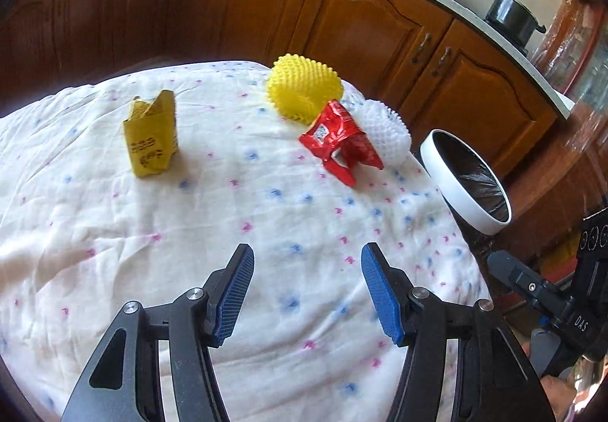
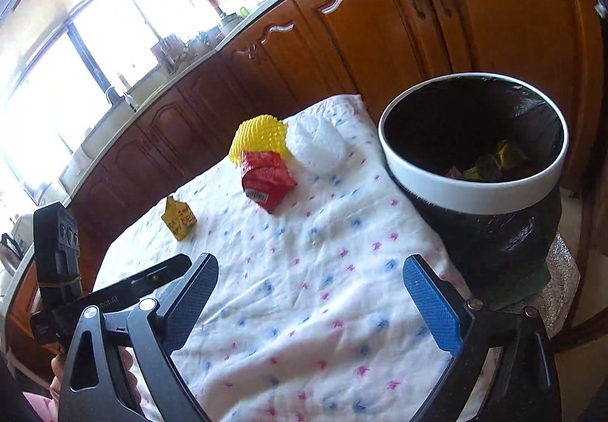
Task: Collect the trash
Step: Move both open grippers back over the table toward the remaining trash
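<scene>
Both grippers empty, left gripper (image 1: 307, 293) half spread, right gripper (image 2: 311, 304) wide; we risk snagging the cloth (image 1: 190, 232) under the red wrapper (image 1: 340, 141) at 1 o'clock

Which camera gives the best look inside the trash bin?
The right wrist view: the trash bin opens toward the camera, showing scraps at the bottom. The left wrist view shows it tilted at the table edge, only rim and dark liner.

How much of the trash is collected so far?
Done: some scraps lie in the bin. In hand: nothing; both the left hand-held gripper and right hand-held gripper are open. Left: yellow carton, red wrapper, yellow net, white net.
</scene>
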Tool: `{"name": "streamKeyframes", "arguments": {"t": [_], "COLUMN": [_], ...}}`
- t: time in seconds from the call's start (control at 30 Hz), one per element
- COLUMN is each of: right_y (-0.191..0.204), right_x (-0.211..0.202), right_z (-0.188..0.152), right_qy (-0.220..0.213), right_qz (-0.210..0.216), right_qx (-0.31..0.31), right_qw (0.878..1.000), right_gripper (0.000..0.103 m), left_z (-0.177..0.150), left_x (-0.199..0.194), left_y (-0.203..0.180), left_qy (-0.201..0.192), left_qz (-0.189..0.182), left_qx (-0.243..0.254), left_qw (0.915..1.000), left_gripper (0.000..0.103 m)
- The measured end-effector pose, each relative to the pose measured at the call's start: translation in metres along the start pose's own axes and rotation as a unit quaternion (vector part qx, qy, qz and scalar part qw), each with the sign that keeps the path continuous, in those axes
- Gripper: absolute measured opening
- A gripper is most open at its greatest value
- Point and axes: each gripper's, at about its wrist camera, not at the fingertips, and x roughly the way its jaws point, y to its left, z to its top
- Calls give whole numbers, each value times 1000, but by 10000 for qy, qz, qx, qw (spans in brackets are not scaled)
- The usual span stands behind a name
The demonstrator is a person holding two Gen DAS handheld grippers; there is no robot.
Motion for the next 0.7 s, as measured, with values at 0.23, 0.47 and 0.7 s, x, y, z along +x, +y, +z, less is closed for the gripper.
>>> {"name": "streamKeyframes", "arguments": {"t": [0.23, 0.47, 0.7], "right_y": [18, 21, 12], "right_x": [17, 17, 6], "right_z": [-9, -13, 0], "right_qy": [478, 325, -278], "right_qz": [-235, -310, -152], "right_qx": [6, -186, -51], "right_qw": [9986, 9988, 9995], "right_gripper": [103, 103, 102], "left_z": [-4, -2, 9], "left_x": [-11, -13, -11], "left_y": [23, 26, 29], "left_qy": [14, 13, -51], "left_qz": [113, 53, 70], "left_qx": [-267, -275, -281], "left_qw": [9996, 9996, 9996], "left_gripper": [59, 60, 62]}}
